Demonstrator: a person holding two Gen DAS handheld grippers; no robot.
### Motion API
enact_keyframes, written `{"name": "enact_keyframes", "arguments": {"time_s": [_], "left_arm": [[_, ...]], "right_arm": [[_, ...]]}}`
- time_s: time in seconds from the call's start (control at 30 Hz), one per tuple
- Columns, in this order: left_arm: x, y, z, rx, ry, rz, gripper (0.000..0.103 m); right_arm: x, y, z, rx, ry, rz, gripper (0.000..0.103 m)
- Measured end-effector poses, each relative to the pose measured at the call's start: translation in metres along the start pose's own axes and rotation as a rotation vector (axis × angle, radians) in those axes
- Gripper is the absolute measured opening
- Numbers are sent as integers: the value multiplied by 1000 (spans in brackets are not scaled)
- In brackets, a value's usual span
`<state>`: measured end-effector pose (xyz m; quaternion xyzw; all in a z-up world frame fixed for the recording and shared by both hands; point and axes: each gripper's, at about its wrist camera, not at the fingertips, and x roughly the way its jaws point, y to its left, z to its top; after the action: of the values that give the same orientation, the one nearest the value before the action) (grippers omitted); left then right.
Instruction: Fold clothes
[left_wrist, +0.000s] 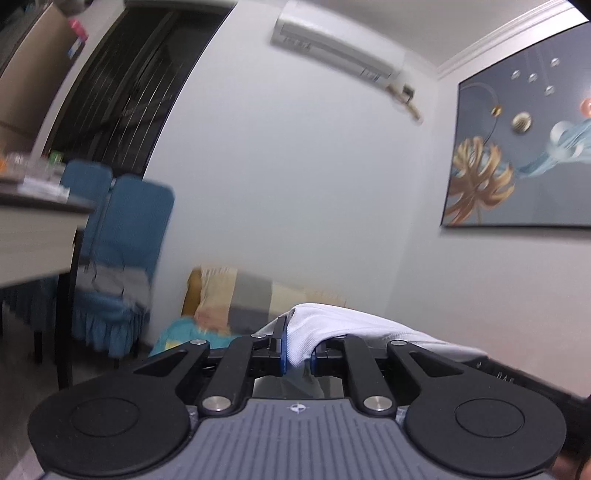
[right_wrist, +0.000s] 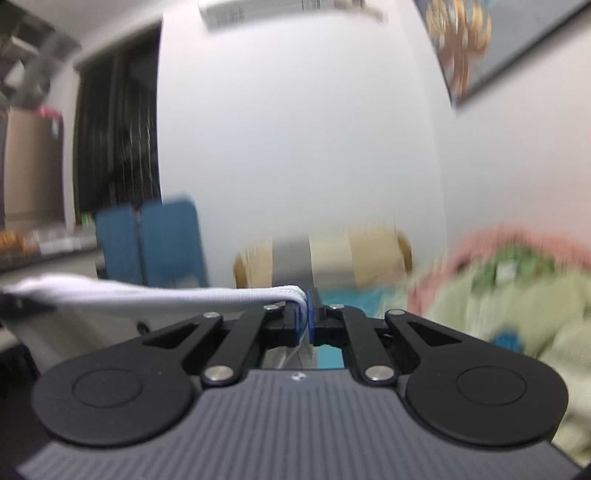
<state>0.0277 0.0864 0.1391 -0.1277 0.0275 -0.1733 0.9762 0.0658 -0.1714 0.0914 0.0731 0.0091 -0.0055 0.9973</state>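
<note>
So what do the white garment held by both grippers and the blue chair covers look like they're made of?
White garment: seemingly a knit fabric, matte, with fine ribbing along the edge stretched to the right gripper; the left gripper pinches a soft bunch. Blue chair covers: probably cloth, with pleated skirts, though blurred.

No legible text (all too blurred)

Left claw (left_wrist: 297, 350) and right claw (right_wrist: 306, 317), black linkage arms, silver screws, blue pads, ribbed grey housing
</note>
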Motion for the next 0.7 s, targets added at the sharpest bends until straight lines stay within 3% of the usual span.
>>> {"name": "enact_keyframes", "arguments": {"time_s": [0.13,0.27,0.4,0.5,0.6,0.7], "left_arm": [[-29,-33,76,25,-95,-39,11],[-64,-62,141,18,-124,-81,11],[-80,-71,161,27,-34,-88,11],[-64,-49,142,-22,110,-78,12],[-34,-19,98,-98,224,-71,12],[-3,5,46,-110,320,-36,12]], "right_arm": [[-31,1,76,-28,-171,12,7],[-75,7,158,-15,-252,77,6],[-93,7,203,3,-174,153,6],[-81,4,195,2,-44,197,7],[-54,-7,148,37,72,214,7],[-27,-17,100,72,189,231,7]]}}
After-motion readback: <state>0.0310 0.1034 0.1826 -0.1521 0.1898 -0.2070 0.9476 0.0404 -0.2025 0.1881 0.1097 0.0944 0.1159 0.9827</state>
